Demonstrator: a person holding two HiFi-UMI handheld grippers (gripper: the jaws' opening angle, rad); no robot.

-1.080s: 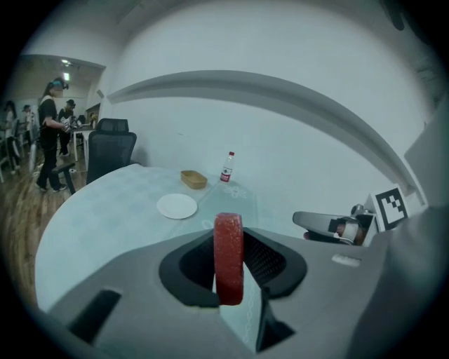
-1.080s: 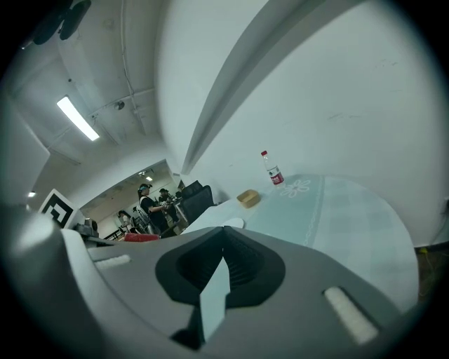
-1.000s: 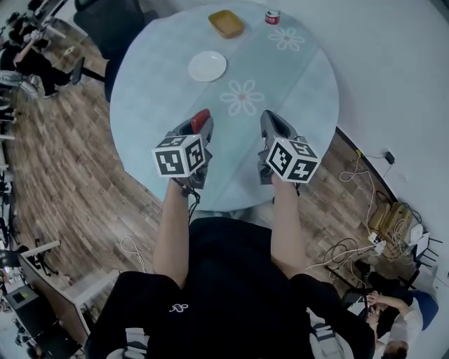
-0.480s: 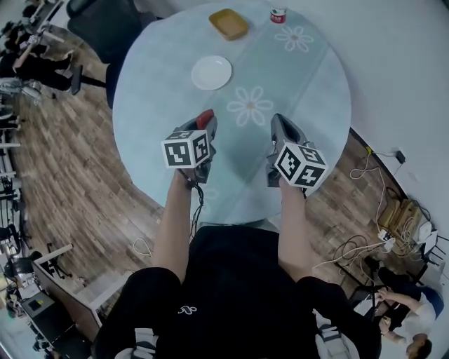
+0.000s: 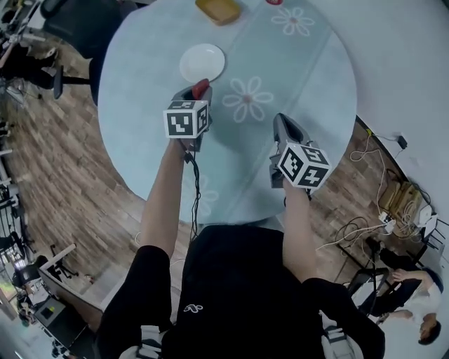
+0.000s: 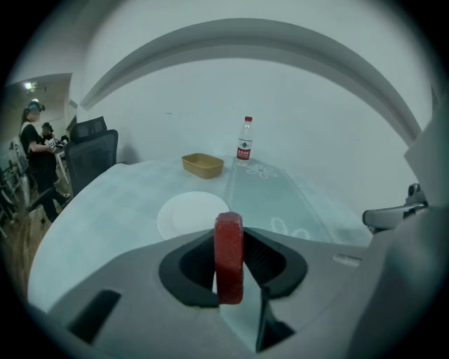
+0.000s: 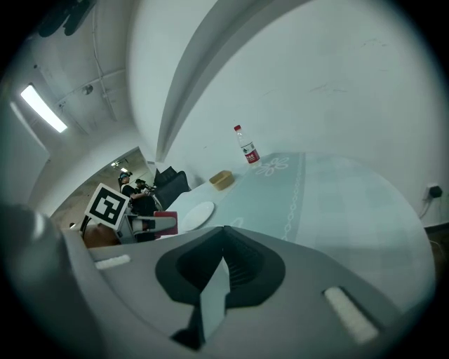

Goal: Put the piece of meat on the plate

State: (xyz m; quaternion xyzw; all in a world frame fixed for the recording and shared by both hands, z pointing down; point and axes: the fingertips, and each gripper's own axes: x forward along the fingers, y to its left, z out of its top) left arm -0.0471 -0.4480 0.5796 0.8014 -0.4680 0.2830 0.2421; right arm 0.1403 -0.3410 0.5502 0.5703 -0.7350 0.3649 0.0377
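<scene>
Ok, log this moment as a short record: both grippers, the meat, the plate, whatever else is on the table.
left gripper: shut on the piece of meat
piece of meat: red, held on edge between the jaws, not yet on the plate
plate: white, bare, just ahead of the left gripper
right gripper: jaws together, nothing held
also on table: tan tray, bottle

From my screens I see the surface [image 5: 140,105] under a smooth, softly sheeny covering, the plate [image 5: 202,63] smooth white, the piece of meat [image 6: 229,258] matt and grainy, the left hand-held gripper [image 5: 198,93] matt grey plastic, and the floor [image 5: 63,161] wood planks.
</scene>
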